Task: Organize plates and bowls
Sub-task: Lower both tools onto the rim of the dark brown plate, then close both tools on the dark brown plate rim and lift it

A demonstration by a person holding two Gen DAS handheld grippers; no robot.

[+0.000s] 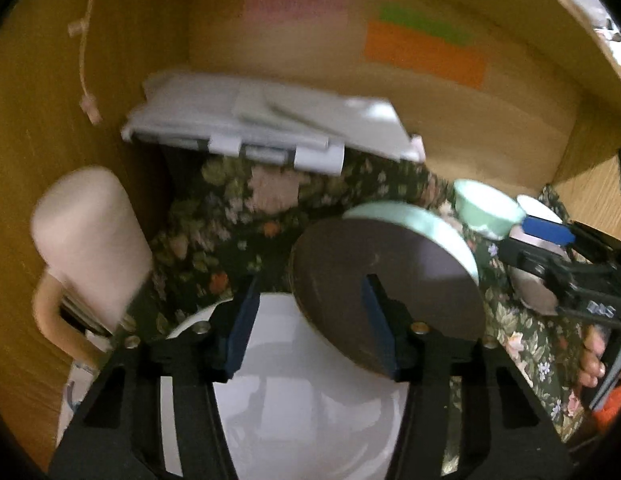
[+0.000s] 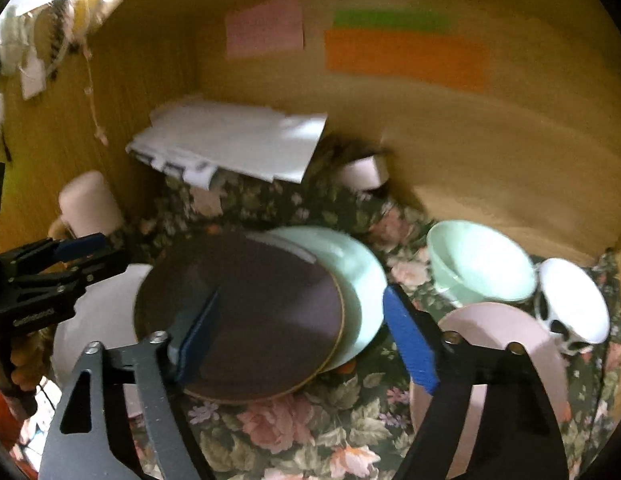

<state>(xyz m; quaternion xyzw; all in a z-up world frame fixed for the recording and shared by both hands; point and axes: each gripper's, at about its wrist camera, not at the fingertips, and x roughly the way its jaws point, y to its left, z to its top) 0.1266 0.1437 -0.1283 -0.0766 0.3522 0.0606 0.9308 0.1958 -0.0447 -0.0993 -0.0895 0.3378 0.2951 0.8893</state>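
Two grippers descend on crockery spread over a floral cloth point(image 2: 278, 432) in a wooden alcove; the step in hand, by judgement, is the approach to a first pick, nothing yet lifted.

Far left, a matte pink mug point(image 1: 86, 240) stands upright. Next, a glossy white plate point(image 1: 302, 400) lies near, under the left gripper point(image 1: 310, 320), whose jaws stand part-open with nothing clamped: one pad over the white plate, the other over the brown plate. The dark brown plate point(image 2: 238, 320), flat, matte and thin-rimmed, overlaps a pale green plate point(image 2: 350, 280) behind it.

The right gripper point(image 2: 306, 340) straddles the brown and green plates' right edges, jaws apart and empty. Further right sit a pink dish point(image 2: 506, 332), near; a deep green bowl point(image 2: 478, 268), tilted; and a white bowl point(image 2: 574, 300) at far right.

The next move probably calls for closing on one rim edge-on; smooth glazes may slip.
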